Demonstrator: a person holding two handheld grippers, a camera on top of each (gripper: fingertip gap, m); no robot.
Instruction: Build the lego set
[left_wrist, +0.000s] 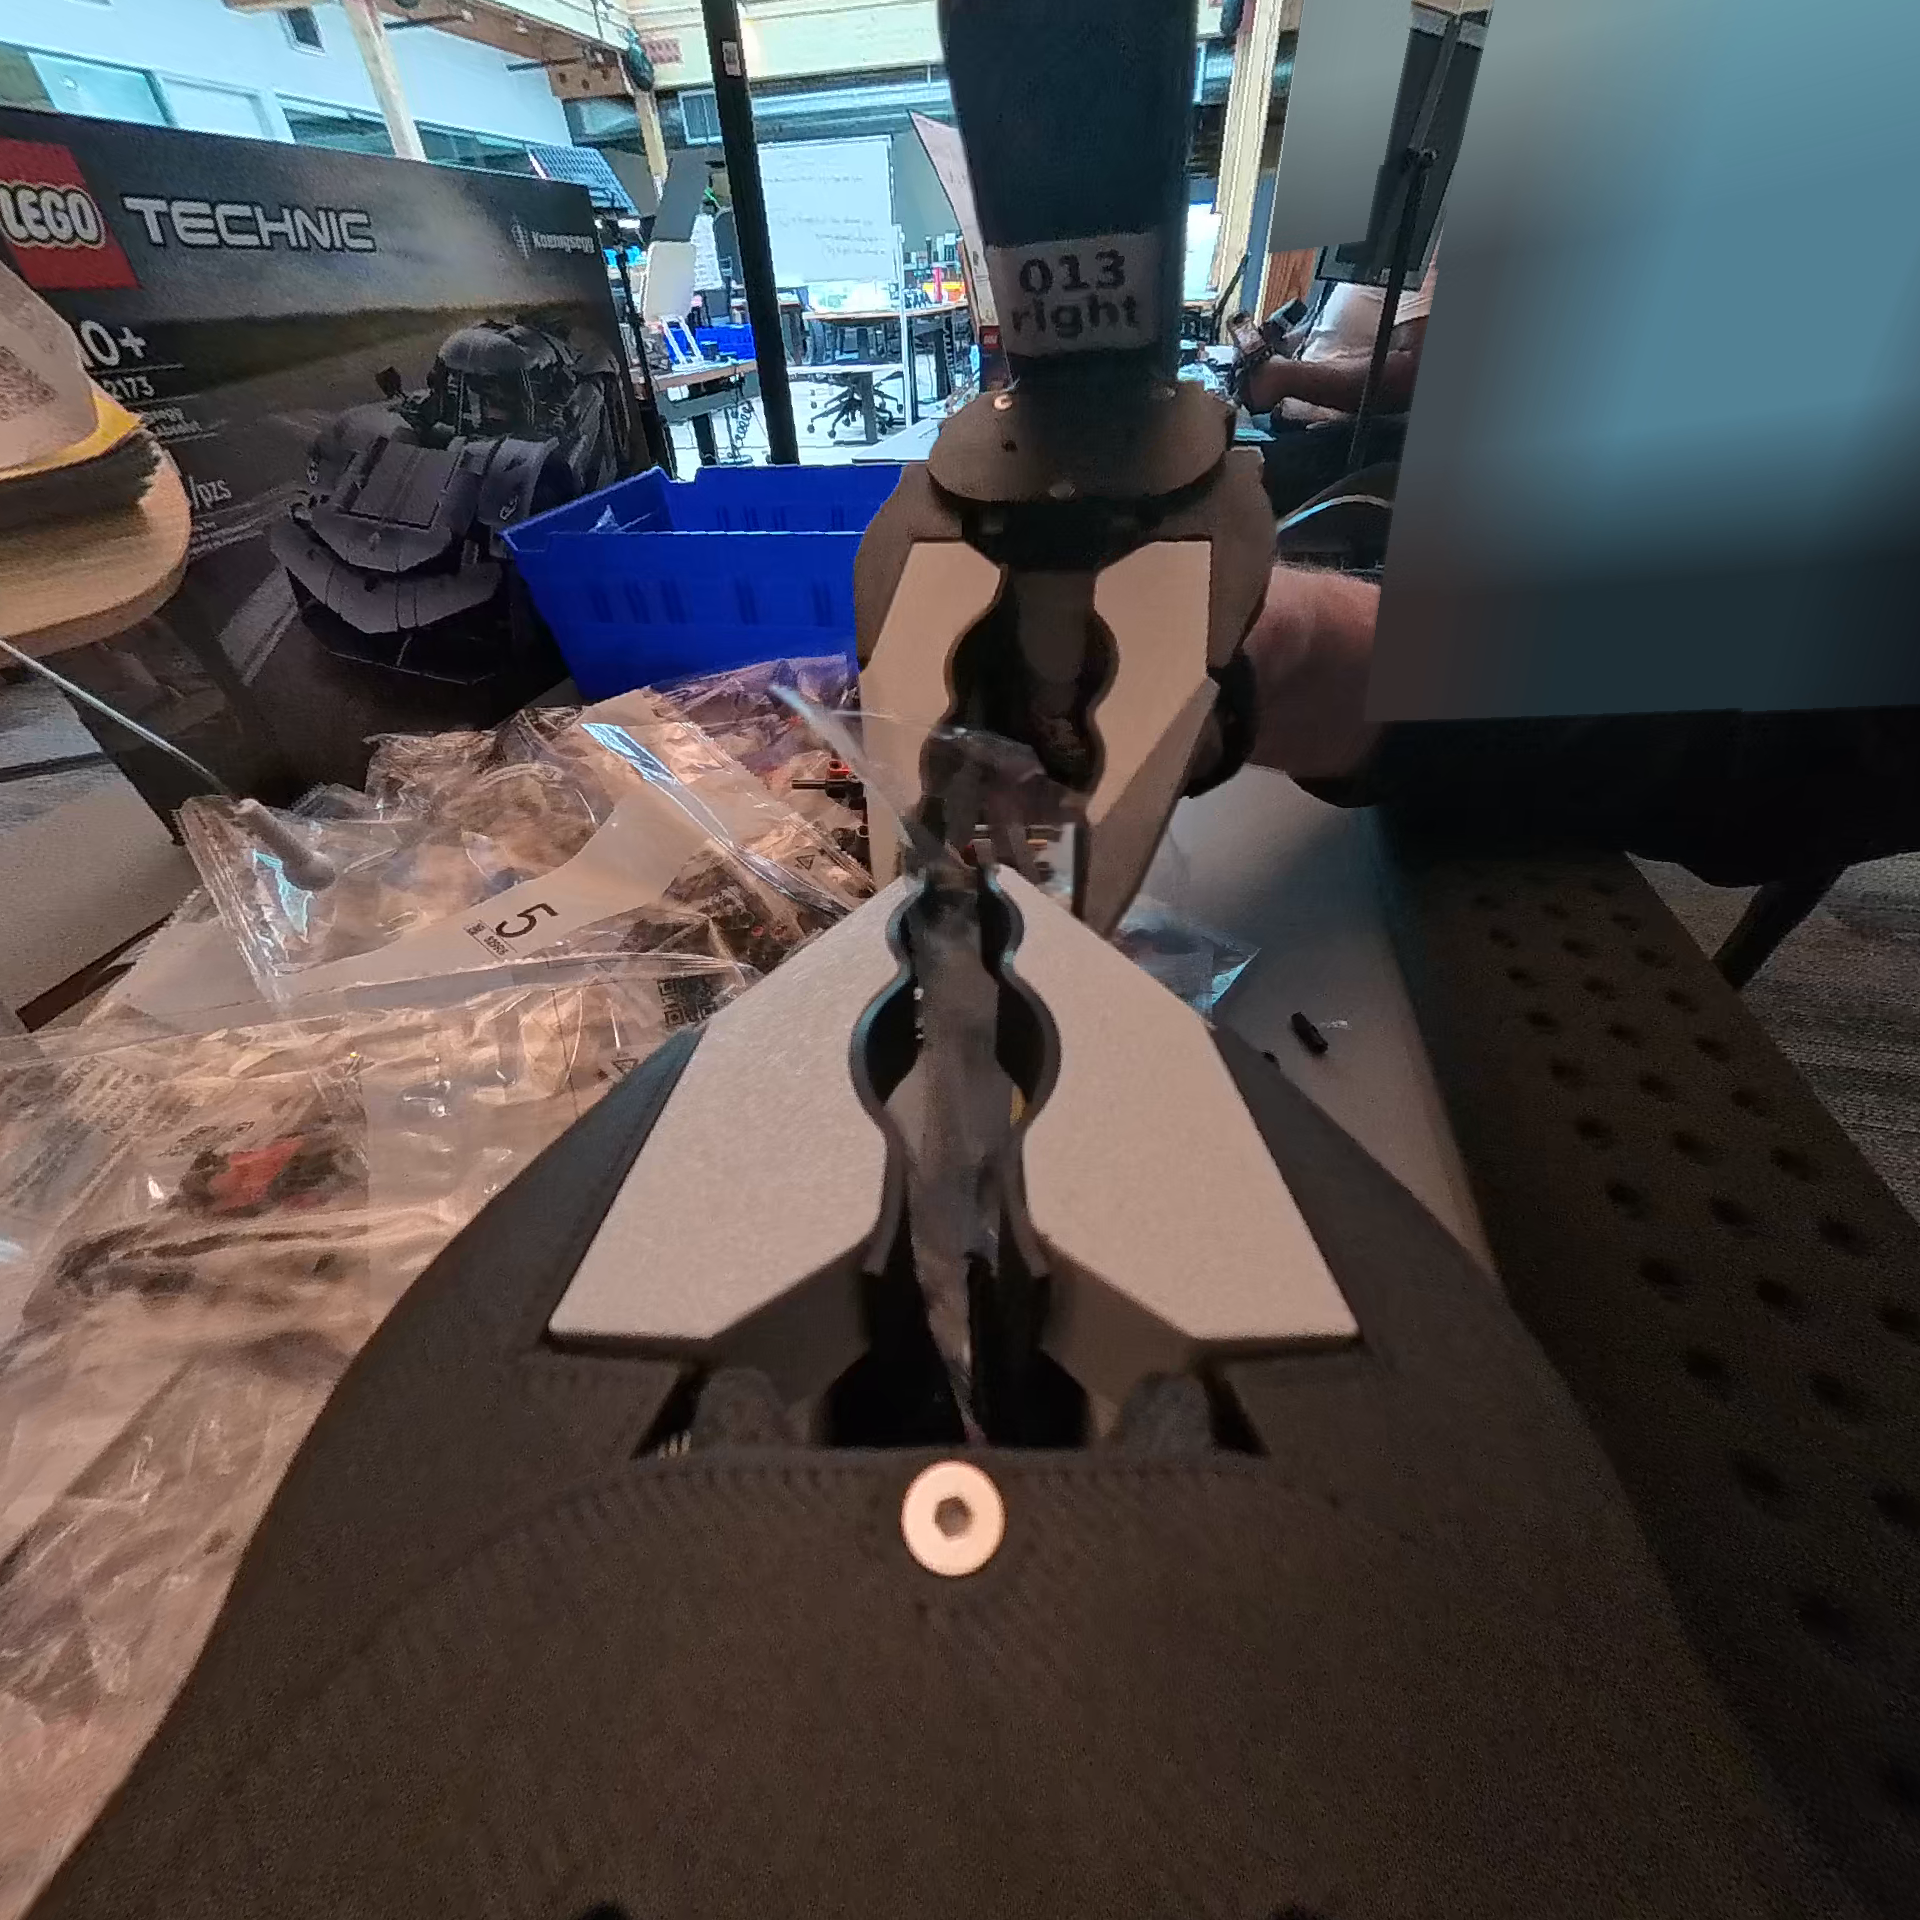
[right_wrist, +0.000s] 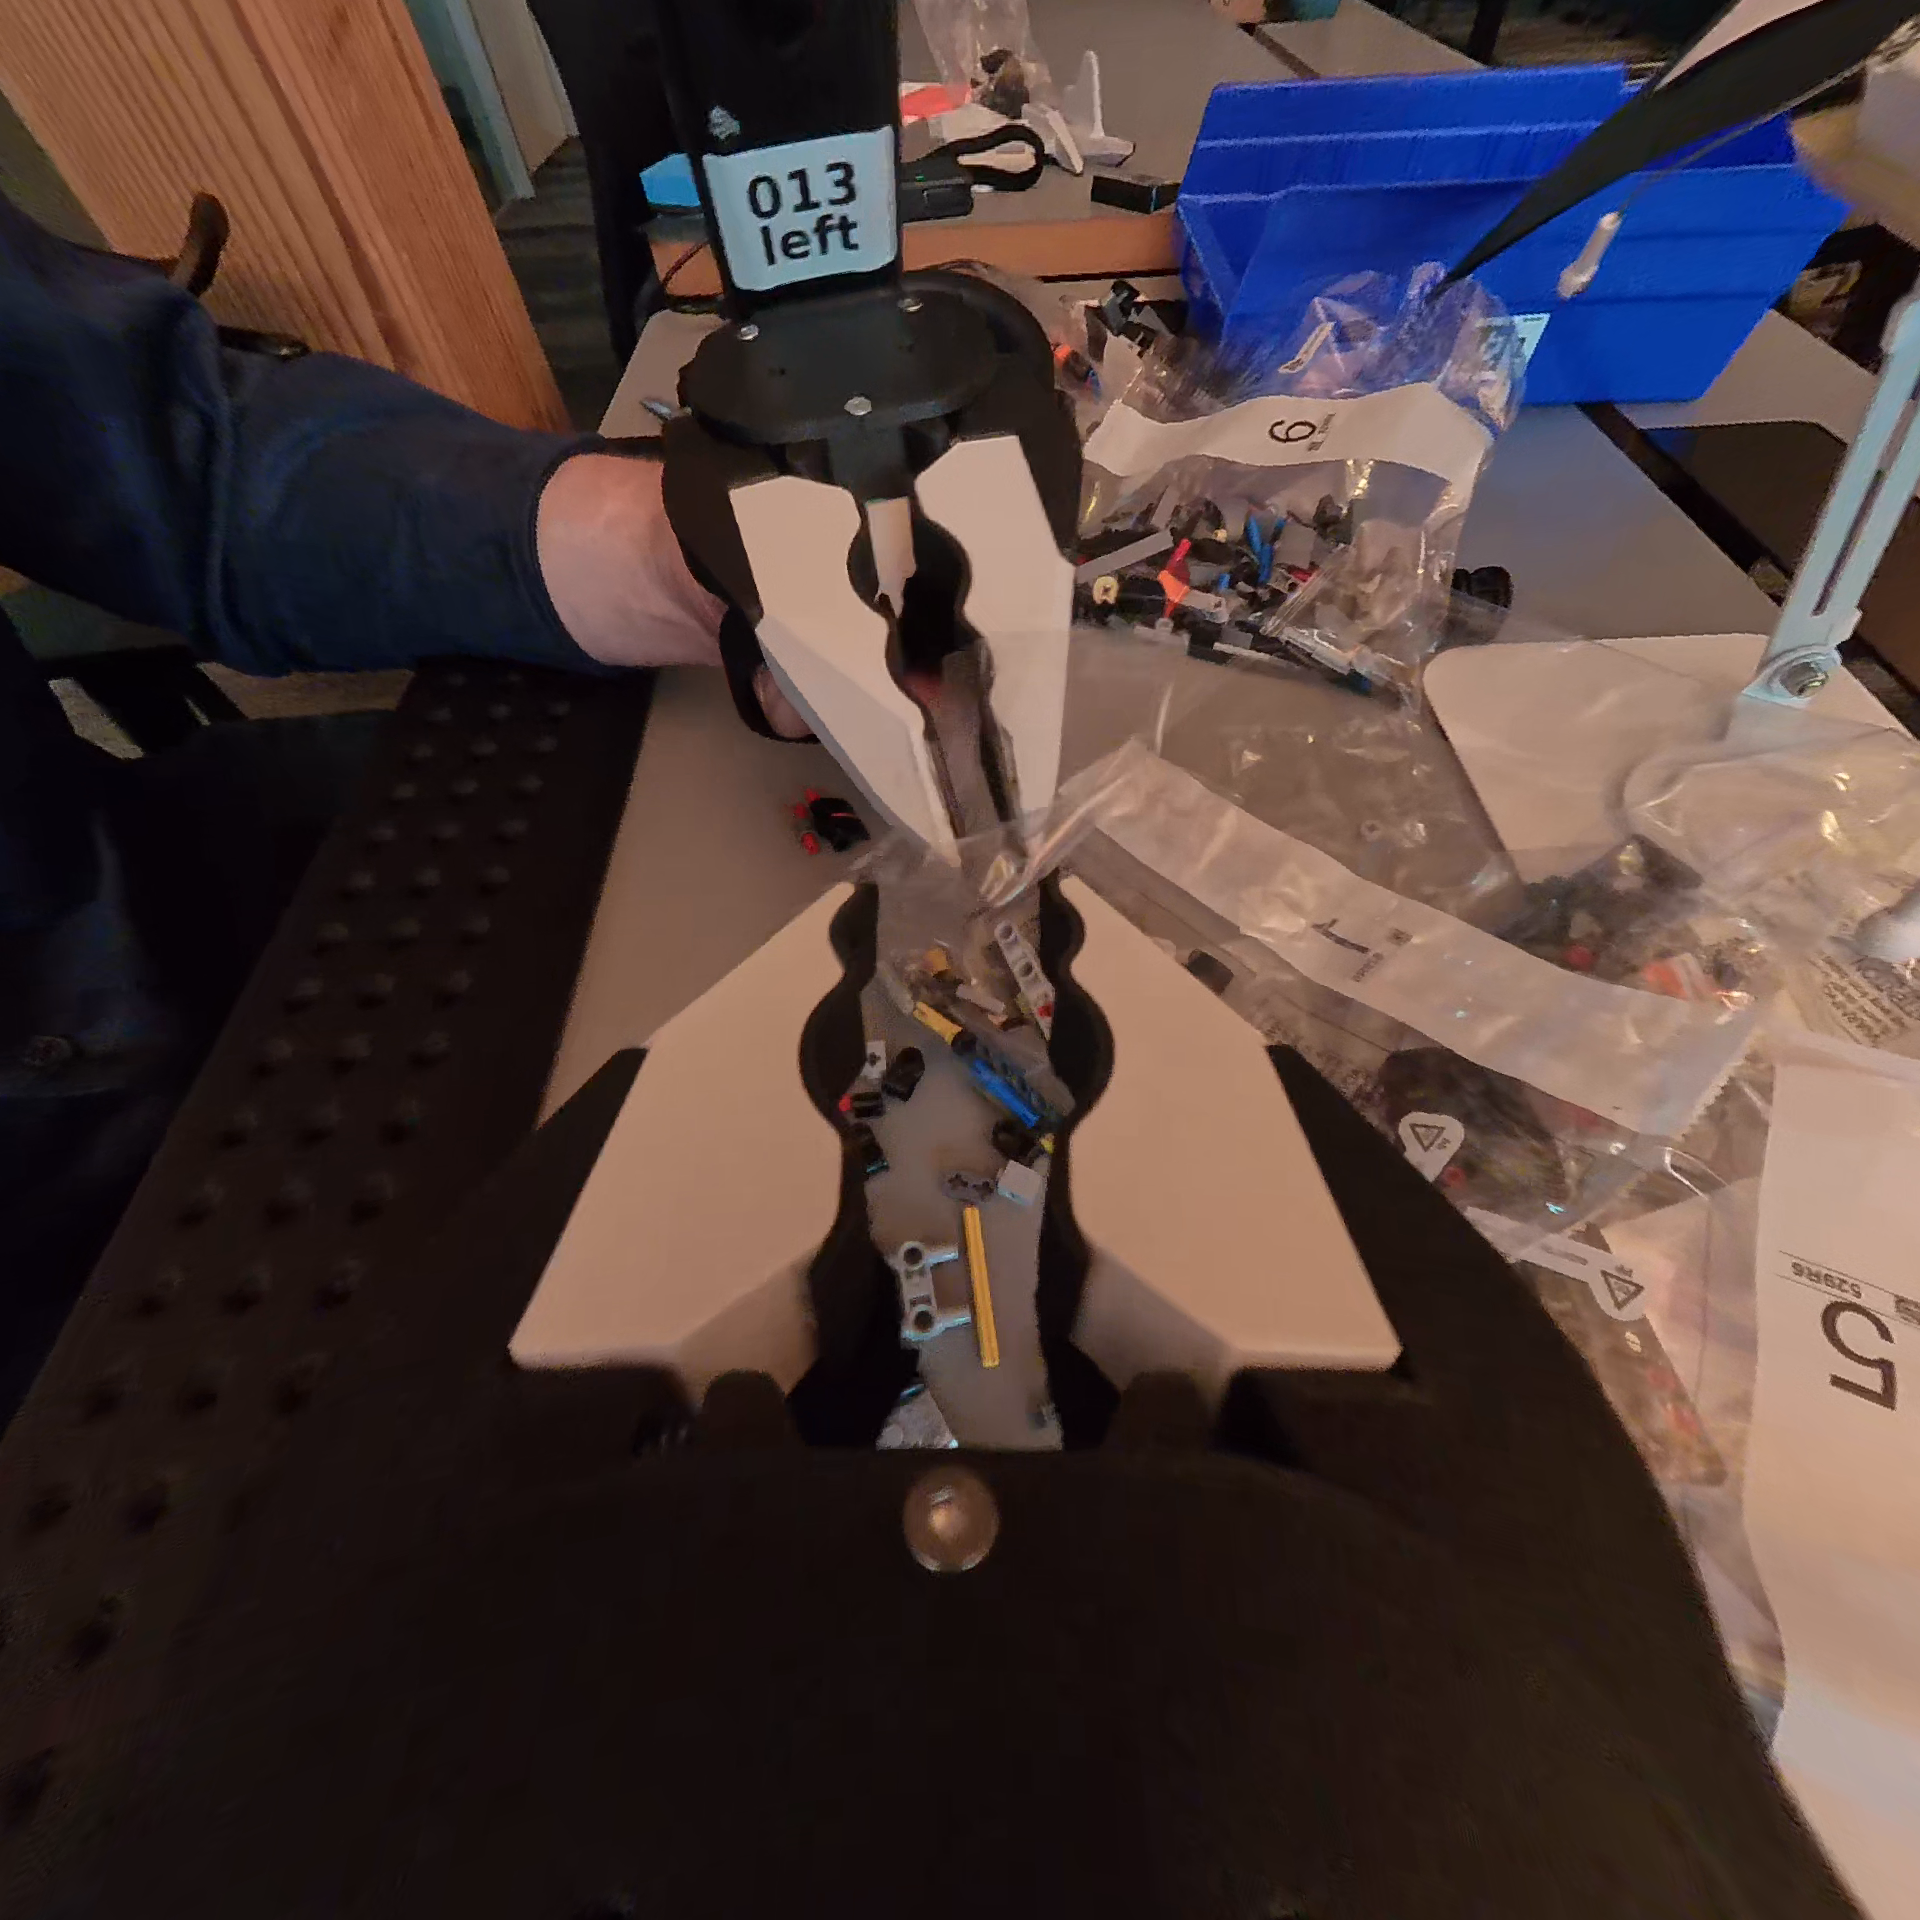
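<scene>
Pinching one small clear bag (right_wrist: 940, 914) between them, the left gripper (left_wrist: 951, 883) and right gripper (right_wrist: 951, 883) risk scattering loose pieces (right_wrist: 956, 1226) if it tears suddenly.

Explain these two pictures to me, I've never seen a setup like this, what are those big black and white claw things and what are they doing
Those claws are hand-held grippers, one in each of a person's hands; there is no robot. Each carries a camera looking along its own two fingers, so each picture shows its own gripper large at the bottom and the other facing it. In the left wrist view, the left gripper is shut on a small clear plastic bag. In the right wrist view, the right gripper pinches the same bag at its tips. Loose Lego pieces lie on the grey table beneath. Around them lie more numbered parts bags, a blue bin and the set's box.
</scene>
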